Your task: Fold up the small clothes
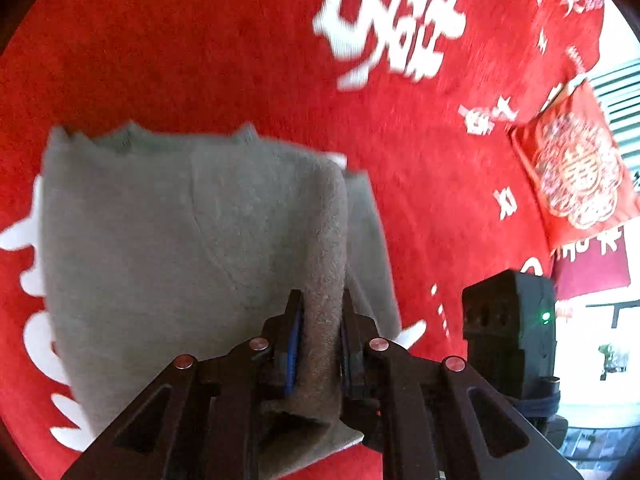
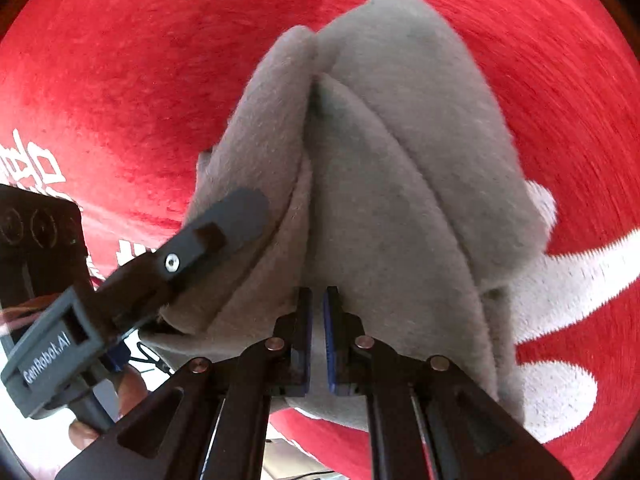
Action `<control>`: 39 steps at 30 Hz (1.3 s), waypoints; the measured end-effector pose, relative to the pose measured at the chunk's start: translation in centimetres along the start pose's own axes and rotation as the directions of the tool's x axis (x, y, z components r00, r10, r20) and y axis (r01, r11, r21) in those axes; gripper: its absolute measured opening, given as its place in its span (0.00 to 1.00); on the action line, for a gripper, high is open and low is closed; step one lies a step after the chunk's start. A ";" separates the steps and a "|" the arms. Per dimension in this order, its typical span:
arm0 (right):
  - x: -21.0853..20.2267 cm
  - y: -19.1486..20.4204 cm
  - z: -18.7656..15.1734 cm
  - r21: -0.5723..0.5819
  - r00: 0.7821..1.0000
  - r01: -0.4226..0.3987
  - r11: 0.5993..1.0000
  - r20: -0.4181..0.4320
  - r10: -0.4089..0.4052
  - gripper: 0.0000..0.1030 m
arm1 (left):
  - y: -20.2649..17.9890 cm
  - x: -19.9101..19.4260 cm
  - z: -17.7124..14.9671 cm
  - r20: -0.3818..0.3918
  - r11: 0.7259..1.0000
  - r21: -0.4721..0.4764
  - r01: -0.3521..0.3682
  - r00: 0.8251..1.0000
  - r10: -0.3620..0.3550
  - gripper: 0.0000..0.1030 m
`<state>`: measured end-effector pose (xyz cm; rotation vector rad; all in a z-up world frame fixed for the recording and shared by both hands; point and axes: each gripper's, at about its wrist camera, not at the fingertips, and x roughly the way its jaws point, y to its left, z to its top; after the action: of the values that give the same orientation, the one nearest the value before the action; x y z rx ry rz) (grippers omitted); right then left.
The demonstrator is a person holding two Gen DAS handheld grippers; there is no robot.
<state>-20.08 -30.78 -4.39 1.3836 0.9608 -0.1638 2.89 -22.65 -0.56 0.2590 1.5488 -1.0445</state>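
A small grey fleece garment [image 1: 168, 240] lies on a red cloth with white characters [image 1: 240, 48]. My left gripper [image 1: 320, 312] is shut on a folded edge of the garment at its right side and lifts it. My right gripper [image 2: 318, 312] is shut on another part of the same garment [image 2: 400, 160], which bunches in folds above the red cloth [image 2: 120, 80]. The left gripper also shows in the right wrist view [image 2: 224, 220], its fingers against the garment's left fold.
The right gripper's body [image 1: 508, 320] with a green light shows at the right of the left wrist view. A red packet with a white pattern [image 1: 576, 172] lies at the cloth's right edge. White floor and a slatted surface lie beyond it.
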 end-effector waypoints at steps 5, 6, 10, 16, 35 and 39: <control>-1.6 -1.7 0.8 0.126 0.989 -0.139 0.982 0.064 0.132 0.43 | -0.2 -3.4 -0.9 0.075 1.000 0.019 -0.014 0.997 0.013 0.70; -1.9 -2.1 0.9 0.152 0.983 -0.177 0.972 0.077 0.167 0.46 | 0.0 -4.7 -1.3 0.117 0.999 0.019 -0.031 0.993 0.029 0.82; -2.9 -3.6 1.7 0.234 0.951 -0.308 0.922 0.118 0.288 0.59 | 1.5 -9.3 -2.3 0.231 0.994 0.026 -0.105 0.968 0.096 0.86; -1.5 -1.8 2.6 0.182 0.964 -0.258 0.949 -0.012 0.264 0.60 | 8.8 -11.2 -4.7 0.205 0.960 -0.139 -0.244 0.941 0.269 0.86; -2.0 1.0 5.8 -0.186 0.972 0.229 0.956 -0.010 -0.235 0.16 | 12.9 -6.3 -8.6 0.141 0.915 -0.217 -0.340 0.917 0.374 0.90; -4.3 -0.7 4.8 -0.076 0.978 0.208 0.975 0.037 -0.206 0.35 | 13.0 -5.4 -8.8 0.131 0.921 -0.205 -0.333 0.923 0.363 0.90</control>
<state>-20.94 -37.01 -2.68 1.2037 1.0758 -0.2978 7.19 -6.81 -2.69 0.3027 1.3720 -0.6254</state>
